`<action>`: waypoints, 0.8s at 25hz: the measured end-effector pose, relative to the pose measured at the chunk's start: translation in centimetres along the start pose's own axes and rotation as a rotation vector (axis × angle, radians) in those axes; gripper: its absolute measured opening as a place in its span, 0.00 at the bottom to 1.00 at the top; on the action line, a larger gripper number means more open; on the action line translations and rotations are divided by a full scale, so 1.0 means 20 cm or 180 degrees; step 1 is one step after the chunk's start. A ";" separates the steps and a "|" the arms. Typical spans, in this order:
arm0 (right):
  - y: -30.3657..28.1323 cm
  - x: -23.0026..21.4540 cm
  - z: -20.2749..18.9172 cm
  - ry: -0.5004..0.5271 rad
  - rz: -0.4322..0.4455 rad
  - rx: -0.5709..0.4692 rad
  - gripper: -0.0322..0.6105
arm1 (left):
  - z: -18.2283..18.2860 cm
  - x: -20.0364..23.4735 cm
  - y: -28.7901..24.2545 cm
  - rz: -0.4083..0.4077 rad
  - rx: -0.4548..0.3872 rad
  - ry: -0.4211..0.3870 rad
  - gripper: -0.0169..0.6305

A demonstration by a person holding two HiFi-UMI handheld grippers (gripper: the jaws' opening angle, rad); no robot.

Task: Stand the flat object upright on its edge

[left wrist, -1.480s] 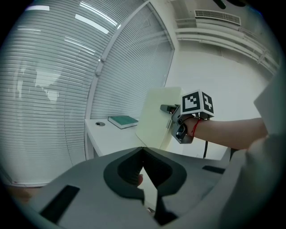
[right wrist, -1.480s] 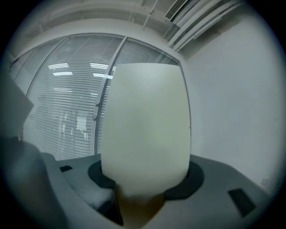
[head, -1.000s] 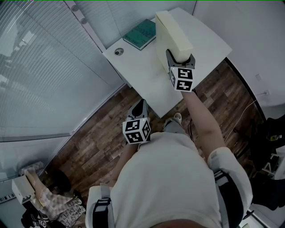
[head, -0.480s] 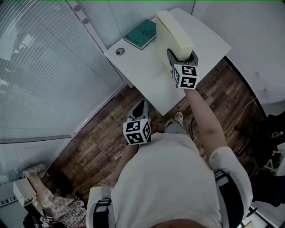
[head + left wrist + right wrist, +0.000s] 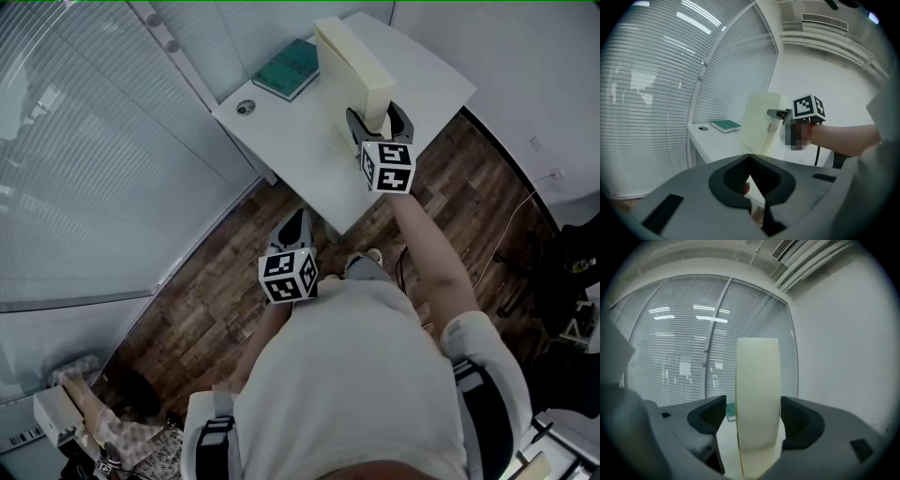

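The board [image 5: 349,66] stands upright on its edge on the table [image 5: 300,150], running from the far side toward the near right; the book [image 5: 292,68] lies flat just left of the board's far end, beside the blinds [image 5: 94,141]; a round cap [image 5: 246,108] sits in the table's left corner, nearer than the book; the right gripper [image 5: 375,117] is at the board's near end, its fingers, which have just been opening, on either side of it and apart from it; the left gripper [image 5: 295,225] hangs over the floor [image 5: 216,272] before the table's near edge, well apart from the board.
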State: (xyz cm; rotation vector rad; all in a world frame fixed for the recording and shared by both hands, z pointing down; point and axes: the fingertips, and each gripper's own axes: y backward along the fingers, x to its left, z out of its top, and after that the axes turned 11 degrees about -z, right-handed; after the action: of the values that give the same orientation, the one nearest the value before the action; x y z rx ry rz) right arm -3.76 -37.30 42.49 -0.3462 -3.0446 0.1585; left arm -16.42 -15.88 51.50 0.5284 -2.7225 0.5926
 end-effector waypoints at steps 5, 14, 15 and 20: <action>0.10 -0.04 -0.05 -0.0020 -0.0031 0.0049 0.60 | -0.01 -0.05 0.01 -0.0038 -0.0013 -0.0017 0.05; 0.30 -0.10 -0.15 -0.0248 0.0084 0.0178 0.60 | -0.05 -0.15 0.03 -0.0013 -0.0035 -0.0017 0.05; 0.34 -0.10 -0.15 -0.0281 0.0140 0.0185 0.60 | -0.05 -0.17 0.03 -0.0003 -0.0035 -0.0016 0.05; 0.54 -0.13 -0.12 -0.0416 0.0339 0.0127 0.33 | -0.08 -0.29 0.09 0.0040 -0.0042 -0.0036 0.05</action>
State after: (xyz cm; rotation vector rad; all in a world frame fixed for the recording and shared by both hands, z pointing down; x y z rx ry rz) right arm 1.43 -27.16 43.42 -0.5153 -3.1468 0.2576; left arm -11.70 -11.96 50.17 0.5132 -2.7406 0.5759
